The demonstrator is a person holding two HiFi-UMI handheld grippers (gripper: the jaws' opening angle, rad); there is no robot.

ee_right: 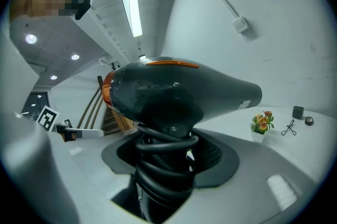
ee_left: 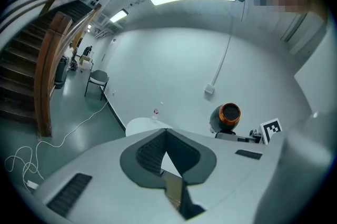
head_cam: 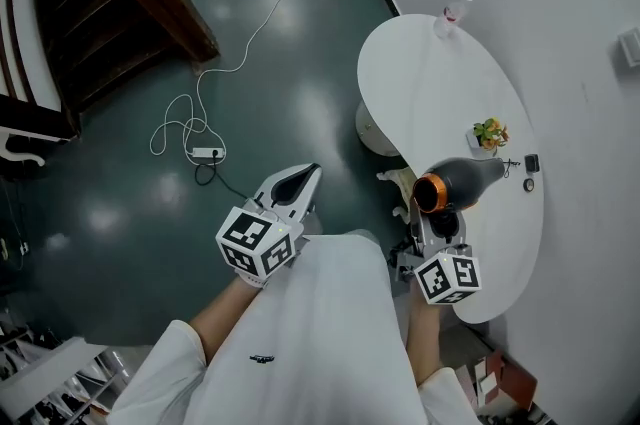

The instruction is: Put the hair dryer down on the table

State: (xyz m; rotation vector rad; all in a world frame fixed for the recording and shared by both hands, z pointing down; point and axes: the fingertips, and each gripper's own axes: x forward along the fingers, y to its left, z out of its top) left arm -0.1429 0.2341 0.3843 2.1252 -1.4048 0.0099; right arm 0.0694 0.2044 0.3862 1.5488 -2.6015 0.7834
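black hair dryer clamped in right tongs over white table; left tongs pressed together.

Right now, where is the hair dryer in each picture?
Head view: the hair dryer is right of centre, over the edge of the white table.
Left gripper view: small, right of centre, with its orange end facing the camera.
Right gripper view: it fills the middle, with its cord-wrapped handle between the jaws.
Shared landmark: the white table, which shows in all three views.
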